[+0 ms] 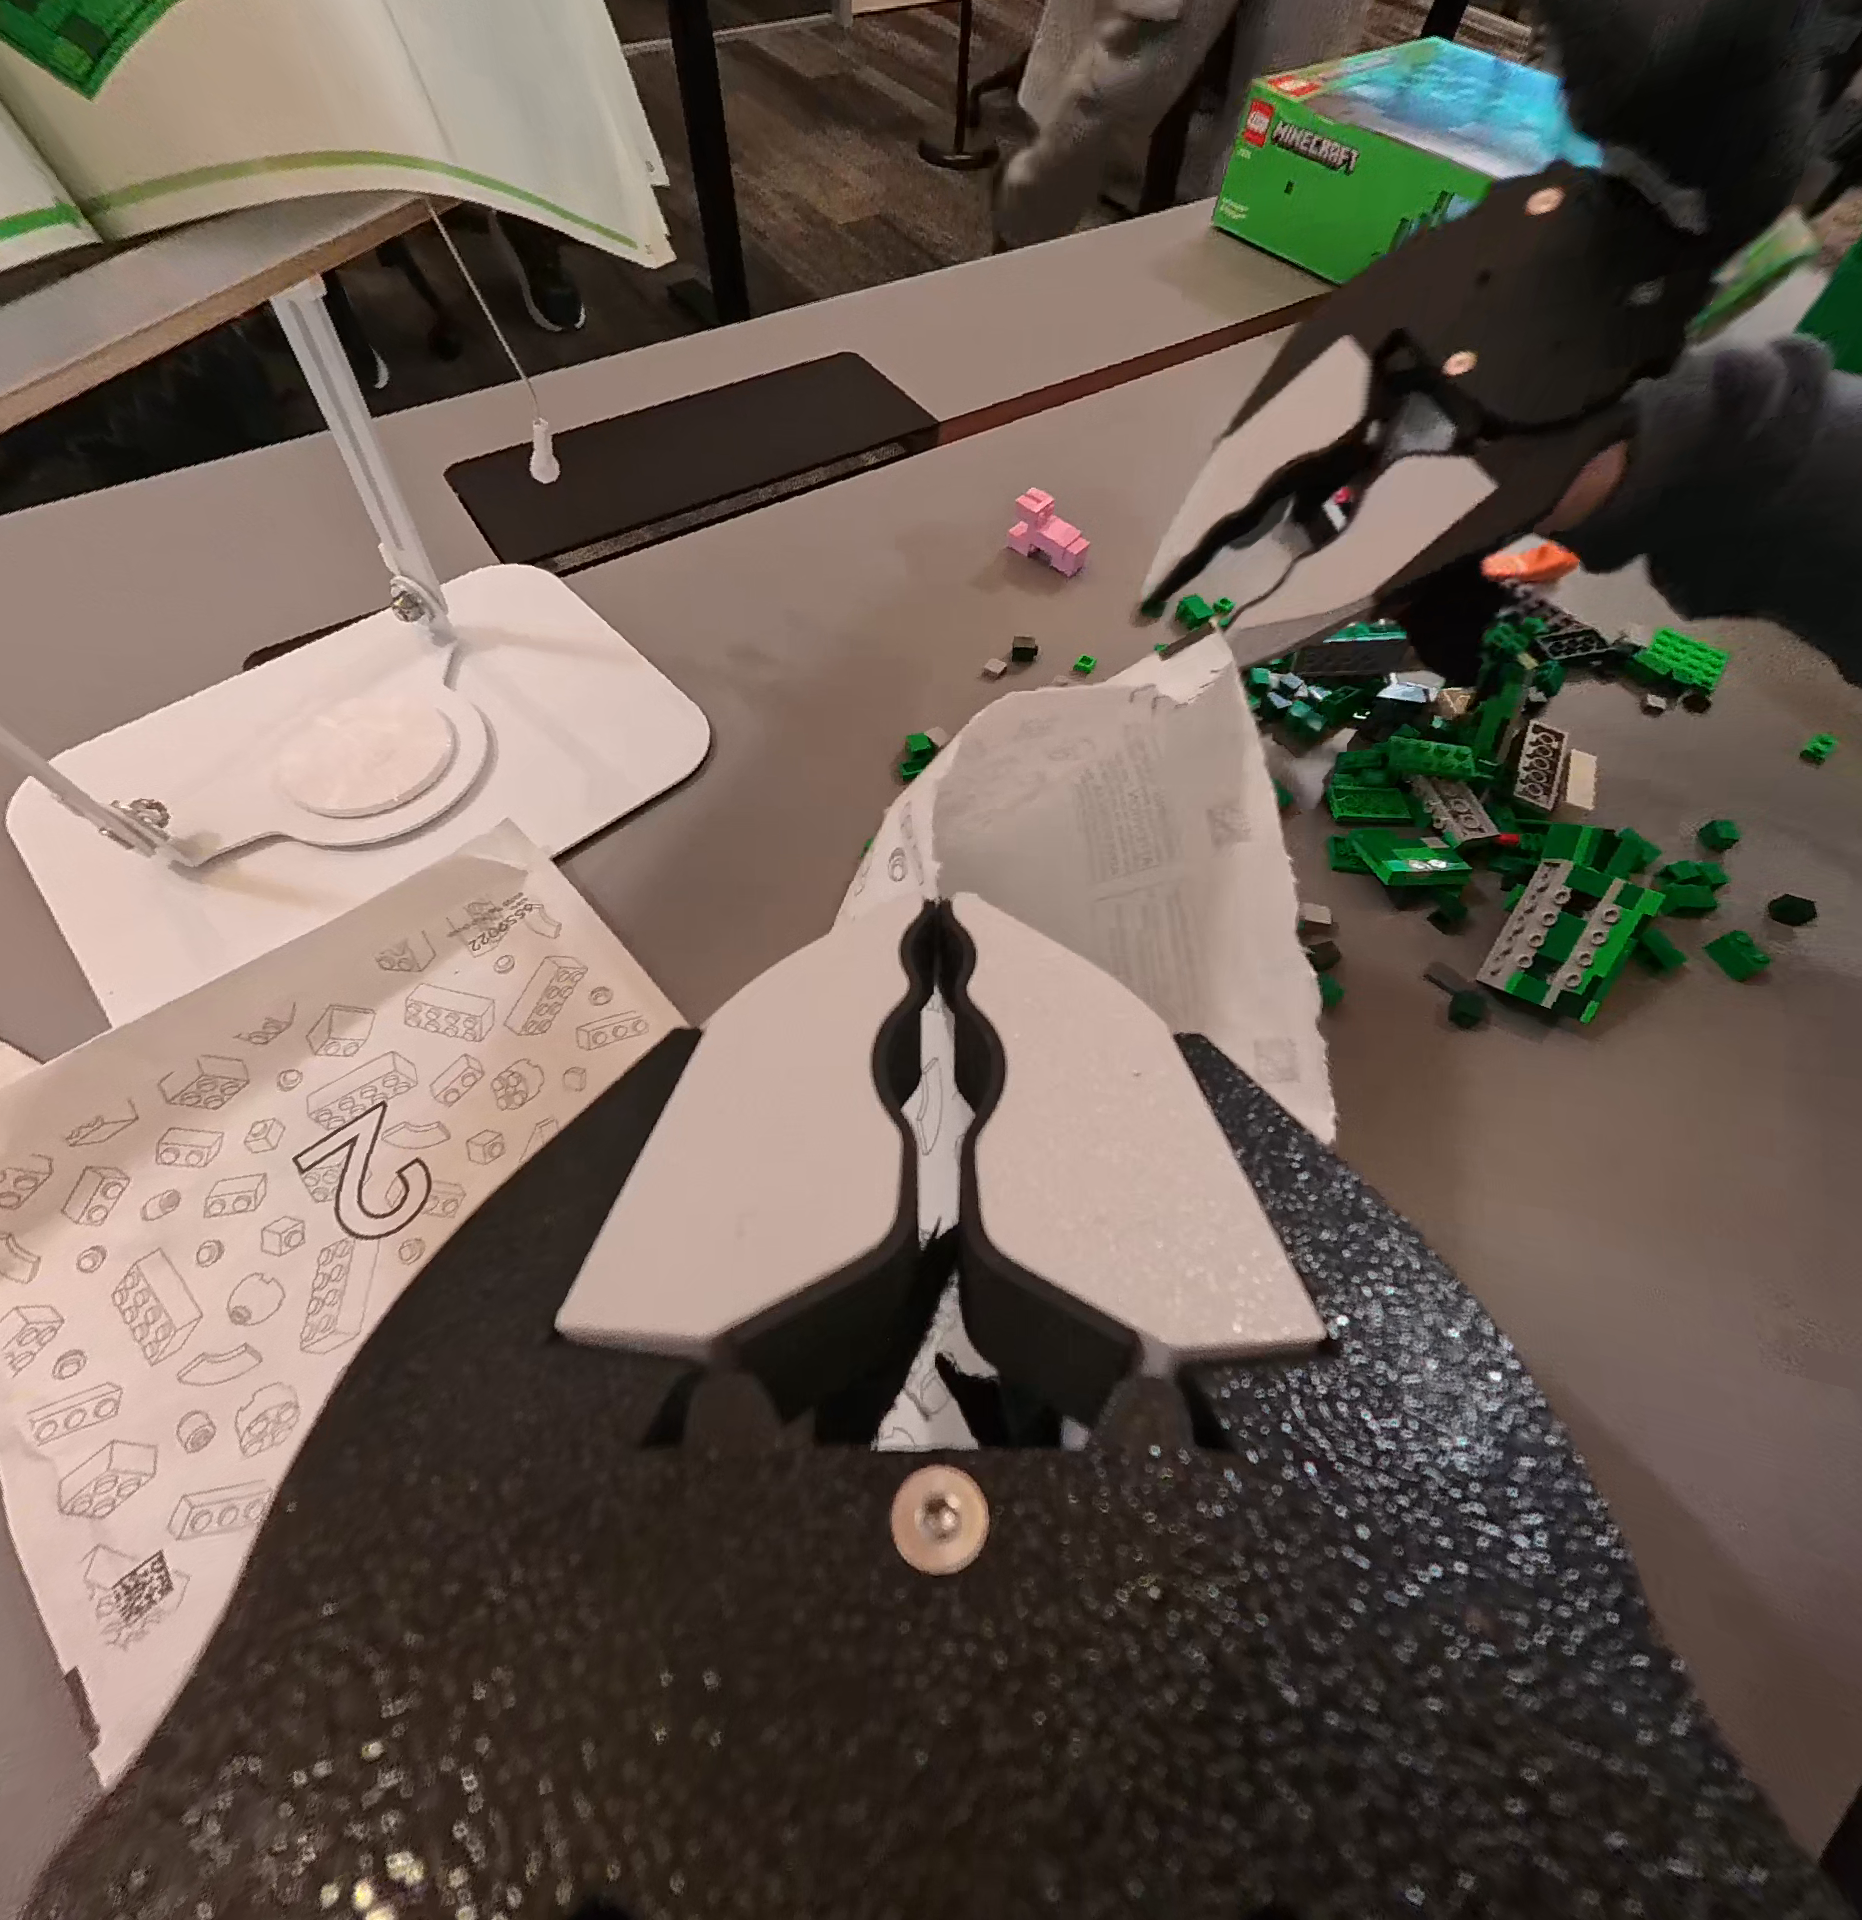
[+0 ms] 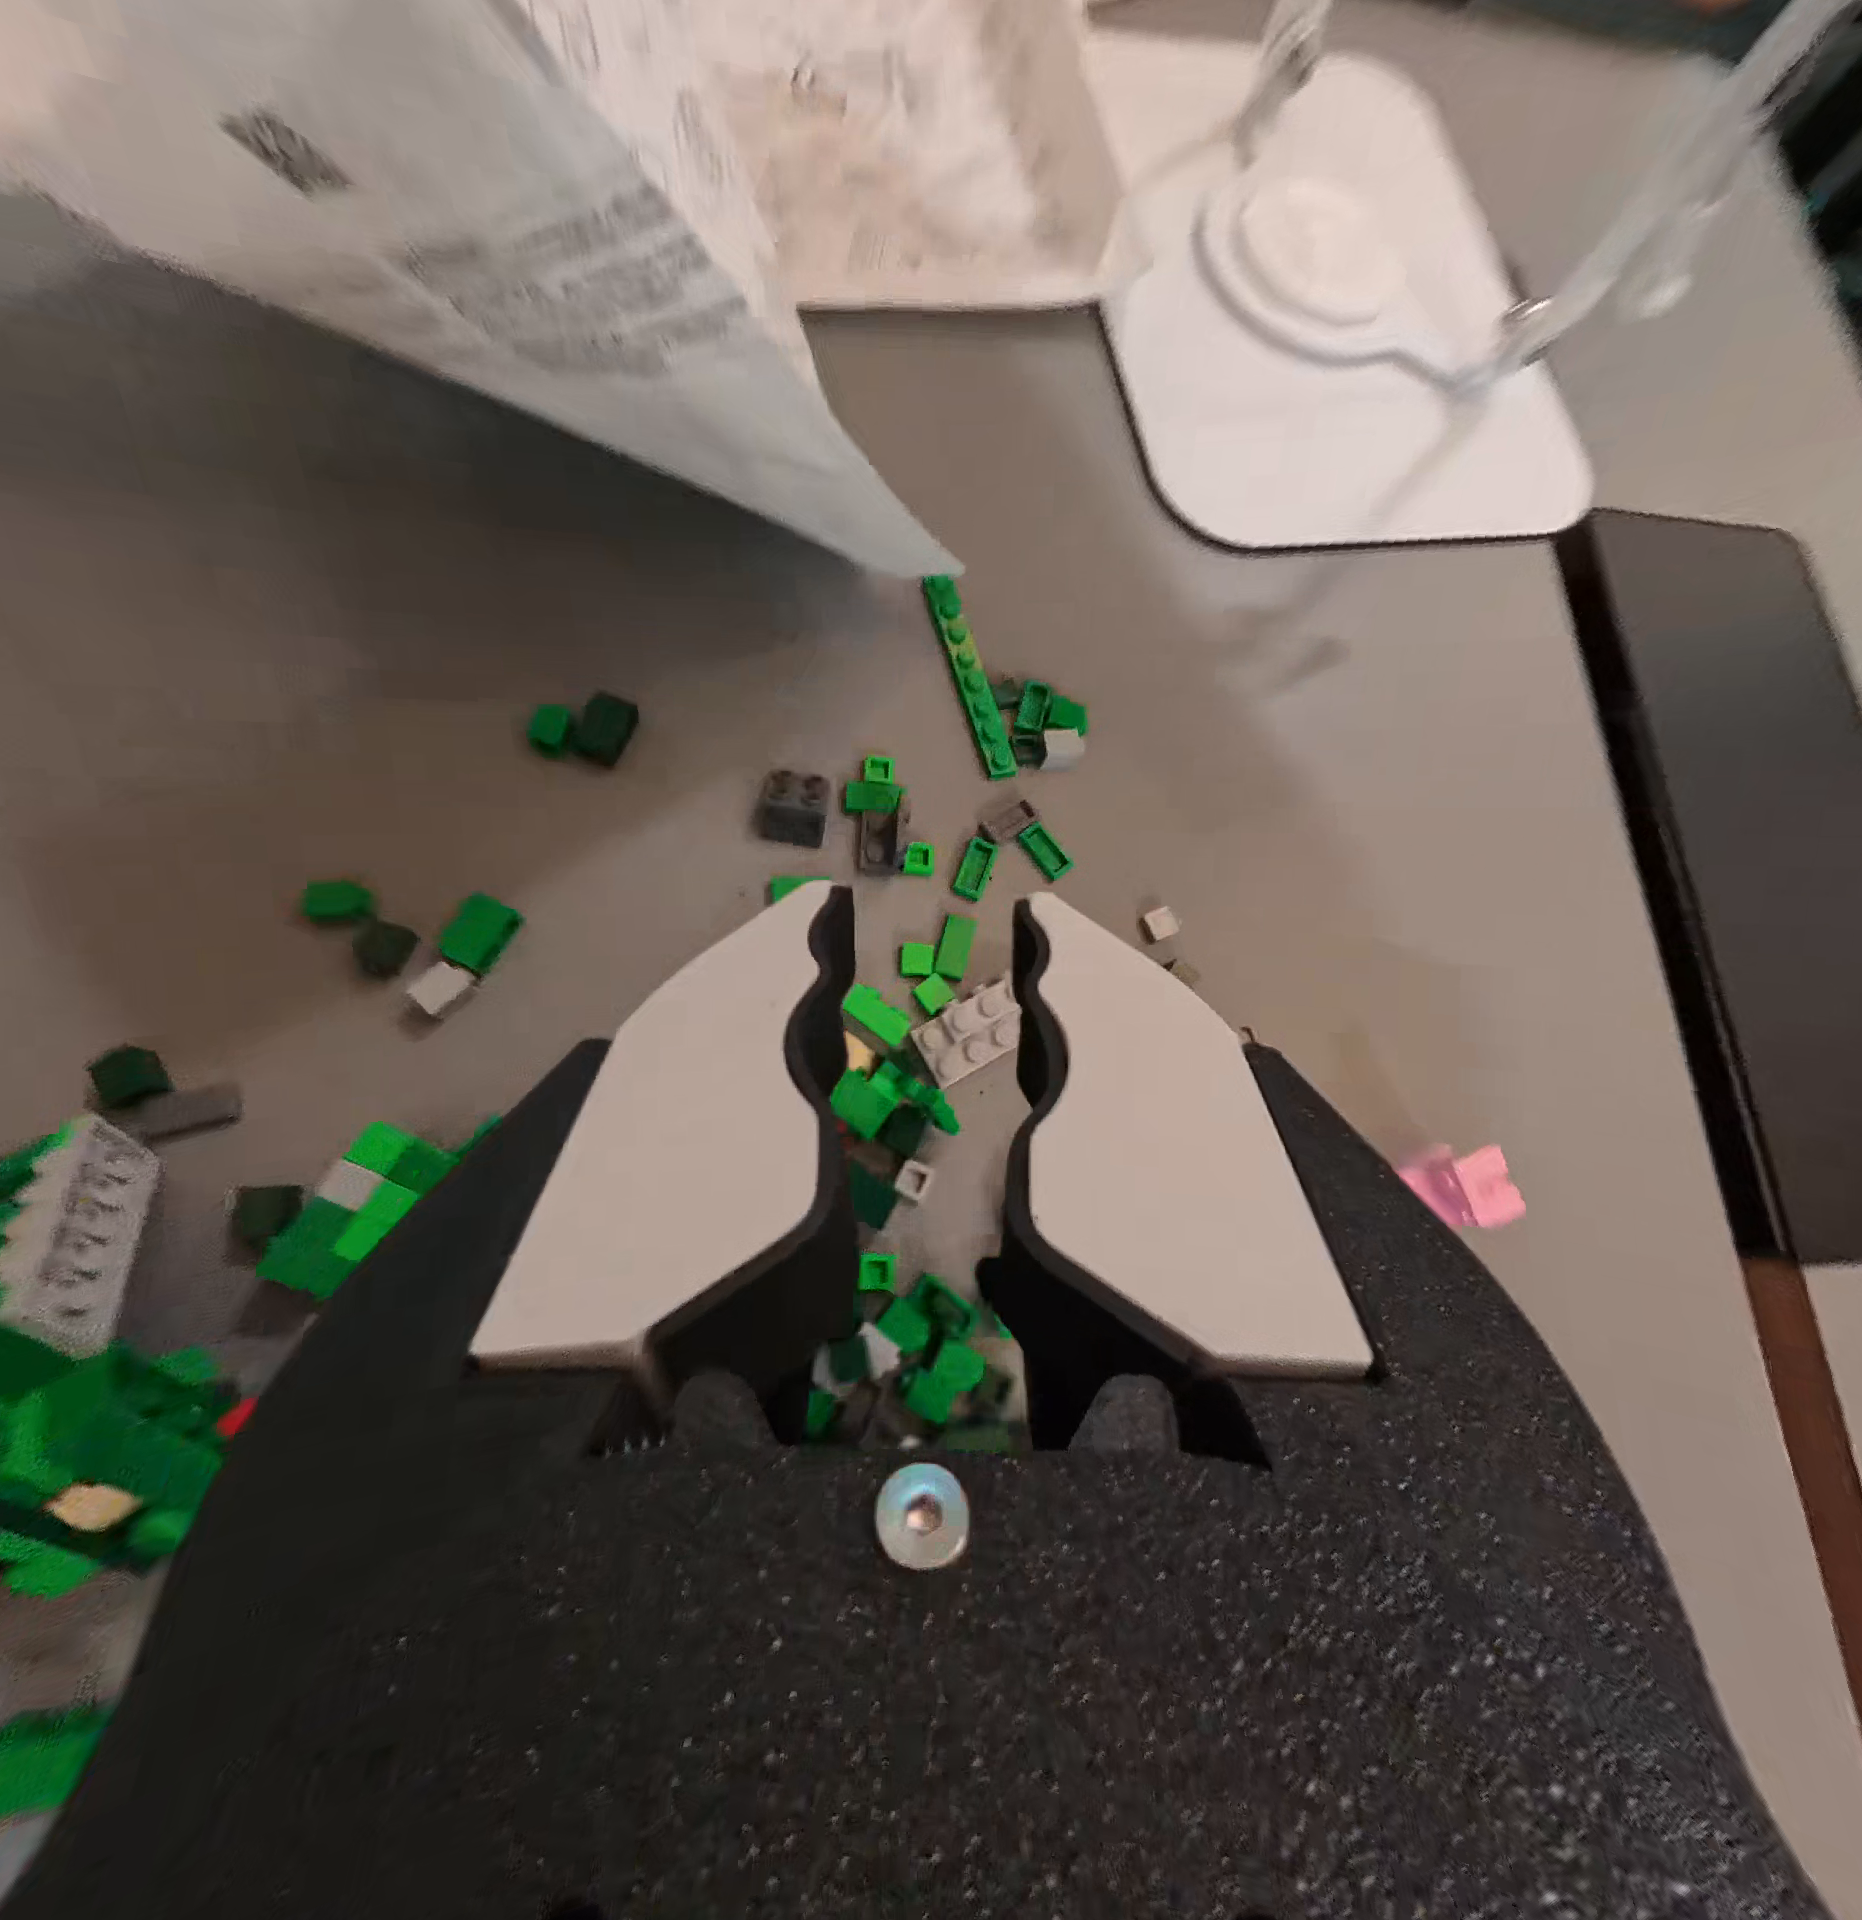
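My left gripper [image 1: 939,909] is shut on a torn white paper bag [image 1: 1114,810] and holds it up off the grey table [image 1: 802,644]. The bag's torn open edge points up and to the right. My right gripper [image 2: 932,902] is open and empty, hovering over loose green and grey bricks [image 2: 906,1049] on the table. In the left wrist view the right gripper [image 1: 1195,618] sits just above the bag's top edge, held by a gloved hand [image 1: 1737,499]. The bag shows blurred at the upper left of the right wrist view [image 2: 491,260]. A long green plate [image 2: 968,675] lies under the bag's corner.
A pile of green and grey bricks [image 1: 1509,810] lies right of the bag. A pink brick pig [image 1: 1046,535] stands farther back. A second printed paper bag [image 1: 231,1195] lies flat at left, by a white stand base [image 1: 366,748]. A green box [image 1: 1363,166] sits at the table's far edge. Across from one pair of fingers to the other is roughly 20 cm. From my right tips it is roughly 11 cm to the long green plate [image 2: 968,675]; from my left, 20 cm.
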`<state>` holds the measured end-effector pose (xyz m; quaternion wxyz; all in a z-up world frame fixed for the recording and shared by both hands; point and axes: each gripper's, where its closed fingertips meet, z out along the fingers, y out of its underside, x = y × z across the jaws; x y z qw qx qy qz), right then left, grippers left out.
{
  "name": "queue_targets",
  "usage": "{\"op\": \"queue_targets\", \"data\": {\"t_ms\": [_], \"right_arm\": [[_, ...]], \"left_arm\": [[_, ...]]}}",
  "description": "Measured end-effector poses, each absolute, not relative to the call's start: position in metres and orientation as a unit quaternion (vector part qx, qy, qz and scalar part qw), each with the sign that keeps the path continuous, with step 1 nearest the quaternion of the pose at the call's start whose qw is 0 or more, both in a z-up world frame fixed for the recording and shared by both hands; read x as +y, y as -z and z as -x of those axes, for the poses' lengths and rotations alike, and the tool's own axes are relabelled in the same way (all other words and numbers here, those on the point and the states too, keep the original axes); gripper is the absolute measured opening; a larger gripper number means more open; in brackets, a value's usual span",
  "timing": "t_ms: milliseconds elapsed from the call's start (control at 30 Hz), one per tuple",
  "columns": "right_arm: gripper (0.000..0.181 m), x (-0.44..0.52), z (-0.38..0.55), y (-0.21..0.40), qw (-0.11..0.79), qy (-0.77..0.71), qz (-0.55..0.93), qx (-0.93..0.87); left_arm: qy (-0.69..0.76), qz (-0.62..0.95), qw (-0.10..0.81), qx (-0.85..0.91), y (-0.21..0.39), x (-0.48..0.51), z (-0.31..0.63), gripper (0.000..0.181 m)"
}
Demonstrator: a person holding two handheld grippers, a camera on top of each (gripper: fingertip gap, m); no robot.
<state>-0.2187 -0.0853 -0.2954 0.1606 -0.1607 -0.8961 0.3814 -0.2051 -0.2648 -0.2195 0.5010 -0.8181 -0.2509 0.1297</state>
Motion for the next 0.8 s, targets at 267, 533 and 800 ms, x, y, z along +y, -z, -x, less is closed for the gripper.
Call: {"op": "queue_targets", "data": {"t_ms": [267,533,800], "right_arm": [[0.042,-0.097,0.242,0.34,0.068,-0.284,0.081,-0.953],[0.038,-0.1,0.259,0.357,0.029,-0.218,0.05,-0.974],[0.016,-0.098,0.259,0.357,0.035,-0.194,0.042,-0.98]], "left_arm": [[-0.128,0.818,0.501,-0.251,0.22,-0.267,0.206,0.0],[-0.12,0.818,0.506,-0.248,0.221,-0.266,0.205,0.0],[-0.112,0.816,0.511,-0.247,0.221,-0.265,0.205,0.0]]}}
